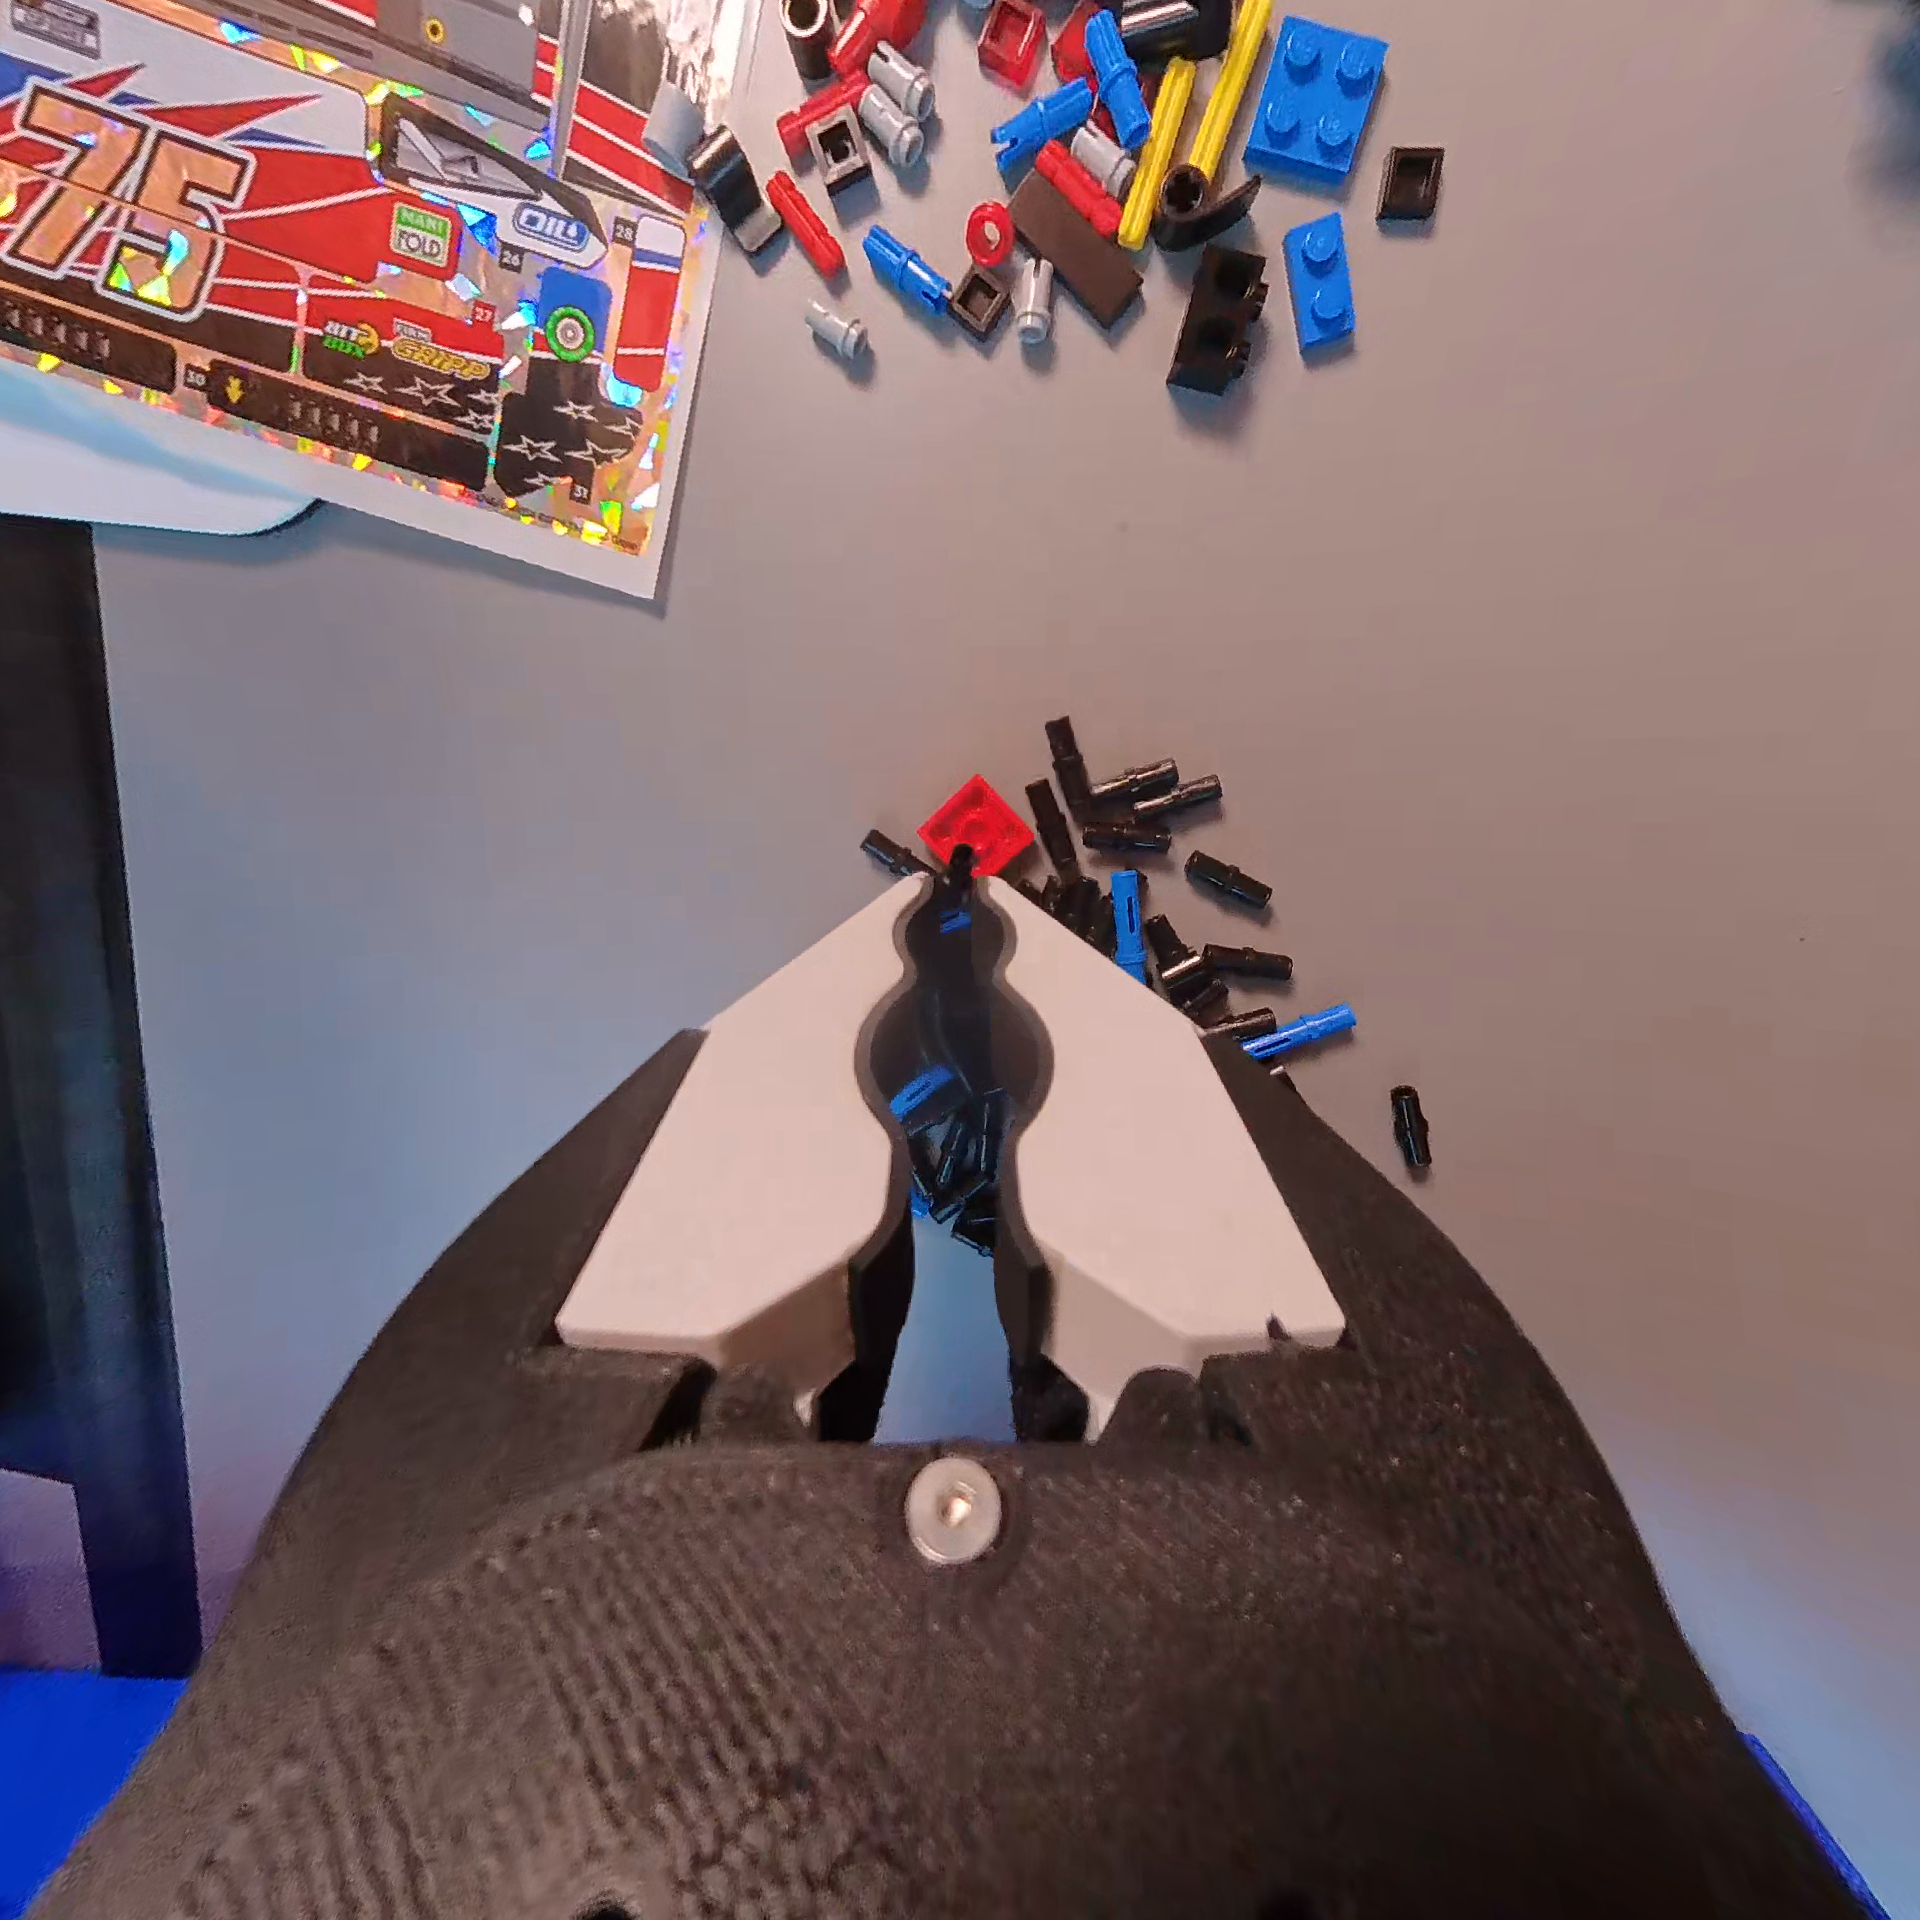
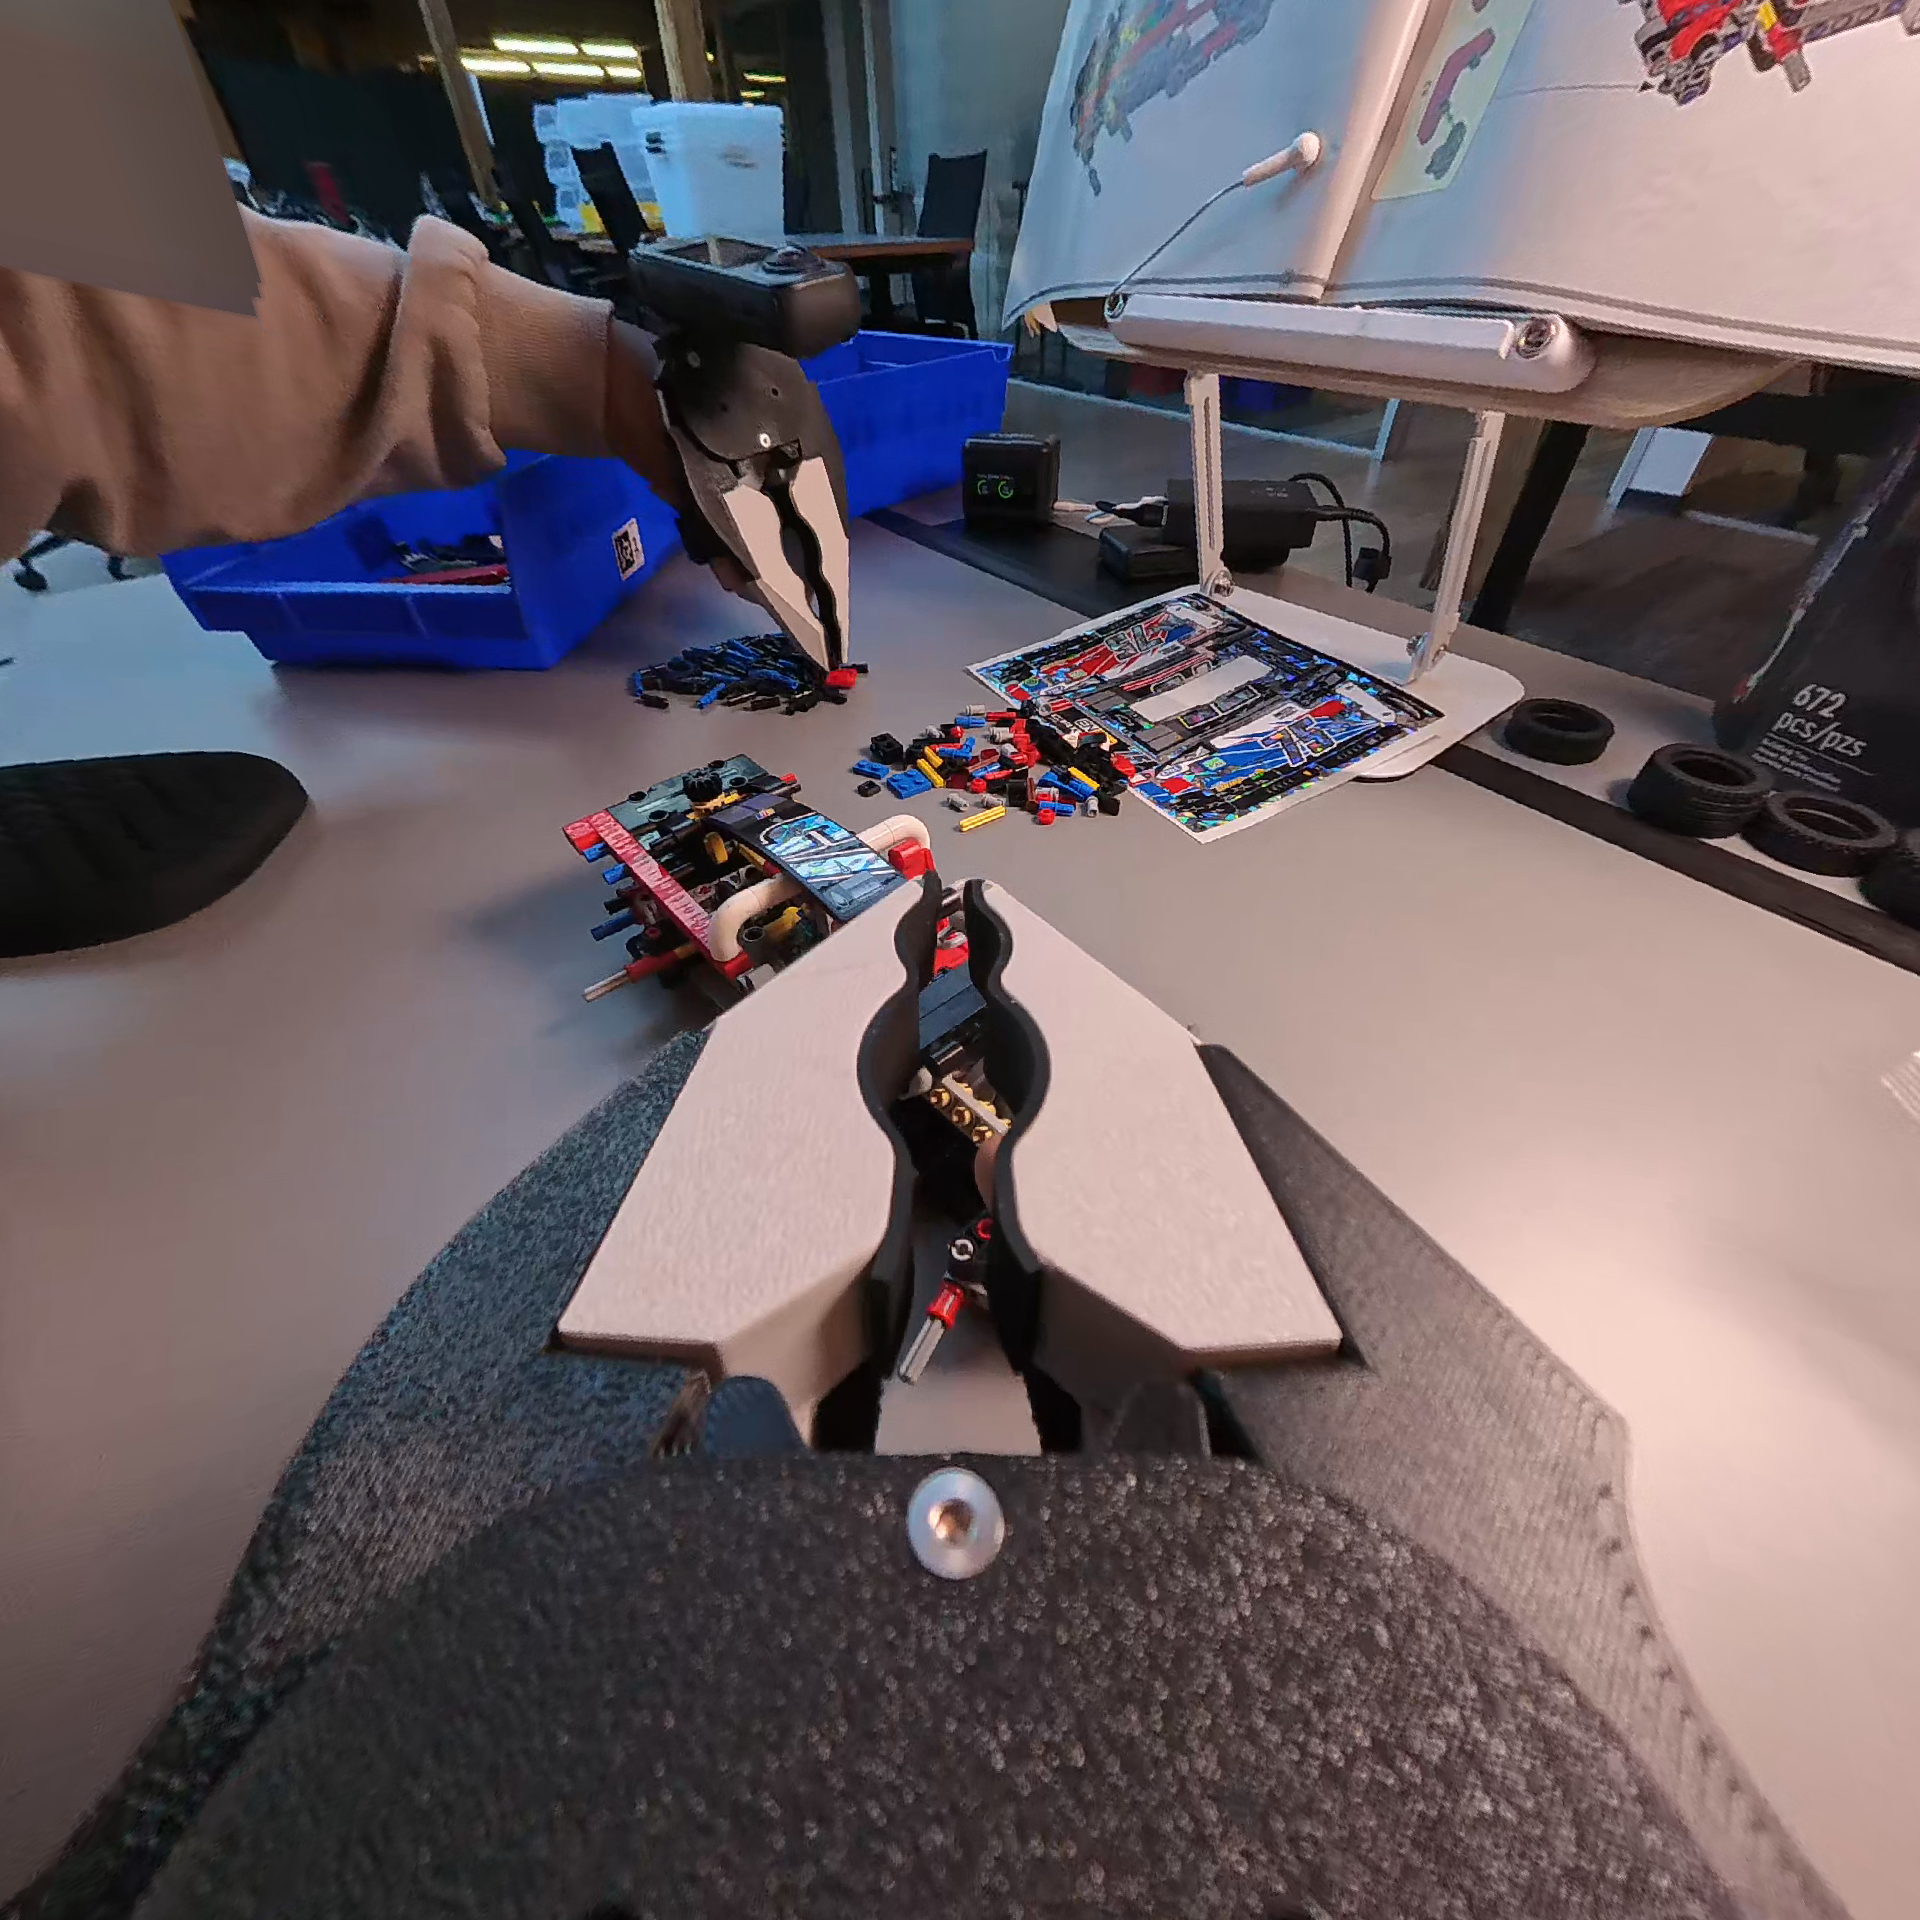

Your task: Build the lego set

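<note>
My left gripper (image 1: pixel 961 873) is shut on a small black pin (image 1: pixel 962 860), tips down over a pile of black and blue pins (image 1: pixel 1164 935). A red square plate (image 1: pixel 975 821) lies just beyond the tips. In the right wrist view the left gripper (image 2: pixel 831 660) points down into the same pin pile (image 2: pixel 743 675). My right gripper (image 2: pixel 951 894) is closed on the right end of the partly built red, black and white lego model (image 2: pixel 727 873), which rests on the grey table (image 2: pixel 1455 1039). Model parts show between the jaws.
A loose heap of mixed parts (image 2: pixel 997 769) (image 1: pixel 1091 156) lies beside a shiny sticker sheet (image 2: pixel 1205 707) (image 1: pixel 312 270). An instruction booklet on a white stand (image 2: pixel 1351 322) rises at the back right. Blue bins (image 2: pixel 416 582), black tyres (image 2: pixel 1704 790), a dark box (image 2: pixel 1829 665) and a black pad (image 2: pixel 125 842) surround the work area. Left tips to right tips: about 35 centimetres.
</note>
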The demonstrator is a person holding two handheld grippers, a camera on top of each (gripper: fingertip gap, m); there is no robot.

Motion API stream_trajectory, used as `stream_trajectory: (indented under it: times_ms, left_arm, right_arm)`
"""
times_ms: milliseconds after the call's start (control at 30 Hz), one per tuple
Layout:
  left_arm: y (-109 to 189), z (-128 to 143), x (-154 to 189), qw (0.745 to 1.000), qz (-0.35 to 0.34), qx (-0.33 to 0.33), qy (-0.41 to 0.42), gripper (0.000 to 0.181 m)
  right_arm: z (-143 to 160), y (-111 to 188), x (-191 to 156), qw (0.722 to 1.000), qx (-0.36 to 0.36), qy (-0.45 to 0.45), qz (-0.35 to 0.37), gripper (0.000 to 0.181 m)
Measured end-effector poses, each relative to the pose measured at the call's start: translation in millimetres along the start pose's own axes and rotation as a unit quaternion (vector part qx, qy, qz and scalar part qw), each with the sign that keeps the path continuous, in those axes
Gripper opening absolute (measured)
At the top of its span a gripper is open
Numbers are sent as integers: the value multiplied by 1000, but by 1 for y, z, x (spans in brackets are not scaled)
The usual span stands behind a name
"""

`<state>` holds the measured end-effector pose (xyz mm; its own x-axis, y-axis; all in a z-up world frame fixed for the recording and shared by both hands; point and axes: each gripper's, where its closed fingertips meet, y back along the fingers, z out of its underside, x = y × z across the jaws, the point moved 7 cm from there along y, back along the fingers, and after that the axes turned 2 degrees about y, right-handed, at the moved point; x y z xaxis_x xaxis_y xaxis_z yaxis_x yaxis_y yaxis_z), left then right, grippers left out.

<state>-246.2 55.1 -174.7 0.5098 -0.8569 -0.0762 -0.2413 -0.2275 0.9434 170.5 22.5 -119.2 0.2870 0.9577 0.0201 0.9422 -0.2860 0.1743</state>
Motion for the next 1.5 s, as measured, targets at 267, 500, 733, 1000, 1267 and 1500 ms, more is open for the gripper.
stream_trajectory:
  times_ms: [267, 500, 733, 1000, 1267, 1500]
  left_arm:
    - [10, -9, 5, 999, -4, 39, 7, 2]
    - [69, -106, 93, 934, 147, 326, 27, 2]
    - [74, -155, 161, 869, 293, 388, 95, 2]
    - [64, -158, 185, 845, 365, 371, 123, 2]
    - [73, -146, 168, 855, 310, 394, 137, 33]
    - [72, -55, 67, 954, -49, 242, 170, 33]
  right_arm:
    - [-2, -5, -5, 1000, -6, 11, -6, 0]
    - [-39, -43, -33, 996, 5, 59, -71, 7]
    - [-67, -67, -79, 958, 29, 272, -84, 33]
    - [-59, -56, -101, 906, -1, 419, -65, 14]
    - [-51, -30, -74, 938, -43, 340, -43, 13]
    - [50, 36, 28, 944, -315, 93, -21, 14]
